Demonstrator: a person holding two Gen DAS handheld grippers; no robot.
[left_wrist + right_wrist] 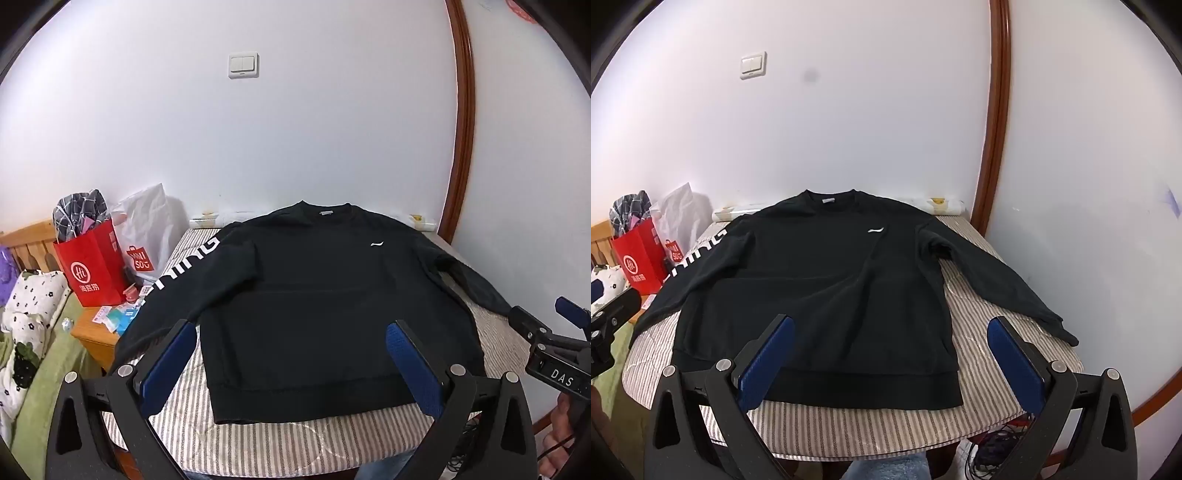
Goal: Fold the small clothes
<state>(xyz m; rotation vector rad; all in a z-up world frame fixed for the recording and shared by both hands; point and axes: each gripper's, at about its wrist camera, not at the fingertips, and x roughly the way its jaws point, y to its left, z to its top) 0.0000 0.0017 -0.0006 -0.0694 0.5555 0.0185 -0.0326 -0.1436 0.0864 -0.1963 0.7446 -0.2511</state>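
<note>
Status: folding not begun. The black sweatshirt (pixel 314 291) lies flat, front up, on the striped mattress (pixel 280 439), collar toward the wall, hem toward you, both sleeves spread out to the sides. No fold is visible yet, so every fold is left to do: sleeves in, then body.

Your left hand-held gripper (pixel 291 369) hovers above the hem, fingers spread wide, nothing between them. Your right hand-held gripper (pixel 890 362) is likewise released and empty, above the hem's right corner.

Edges: the lettered sleeve (pixel 173 284) runs along the mattress's left edge and seems to overhang it, near the red paper bag (pixel 92 266) on the bedside cabinet (pixel 92 332). The plain sleeve (pixel 1004 284) ends near the mattress's right edge, its cuff close to the wall (pixel 1089 221).

Room: a bare strip of mattress lies between hem and near edge; likely enough to work from. Tightest at the left, judging by the clutter there.
</note>
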